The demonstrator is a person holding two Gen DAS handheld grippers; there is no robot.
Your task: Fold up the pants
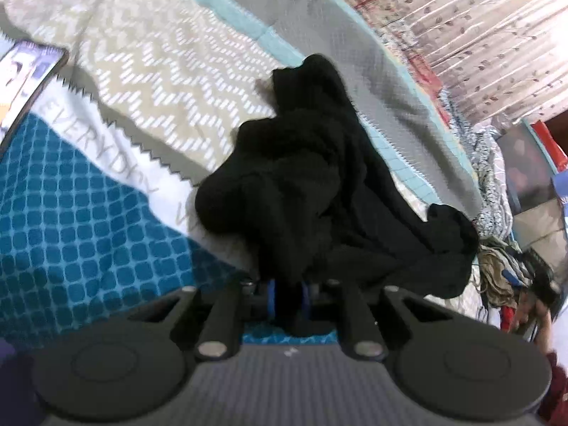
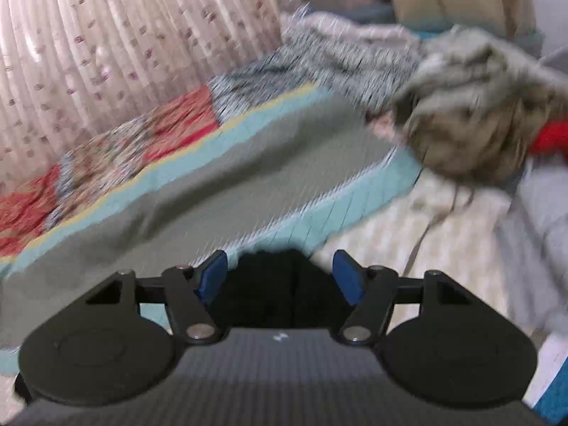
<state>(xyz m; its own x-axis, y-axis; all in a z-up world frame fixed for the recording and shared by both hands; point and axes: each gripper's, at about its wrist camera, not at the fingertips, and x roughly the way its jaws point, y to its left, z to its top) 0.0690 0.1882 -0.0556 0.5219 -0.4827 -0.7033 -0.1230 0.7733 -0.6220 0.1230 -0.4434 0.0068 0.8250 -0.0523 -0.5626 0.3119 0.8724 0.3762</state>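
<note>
Pants [image 1: 319, 184] lie bunched on the bed [image 1: 159, 71]; the left hand-held gripper [image 1: 287, 294] pinches their fabric, while the right hand-held gripper [image 2: 280, 277] stands spread around black cloth.

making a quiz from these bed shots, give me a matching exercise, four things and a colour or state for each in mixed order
Things:
1. pants
2. phone
3. left gripper
4. right gripper

States:
A. jaws apart, dark cloth between them
B. black, bunched in a heap on the bed
C. jaws clamped on black cloth
D. screen lit, lying at the far left edge

Pairs: 1-B, 2-D, 3-C, 4-A
</note>
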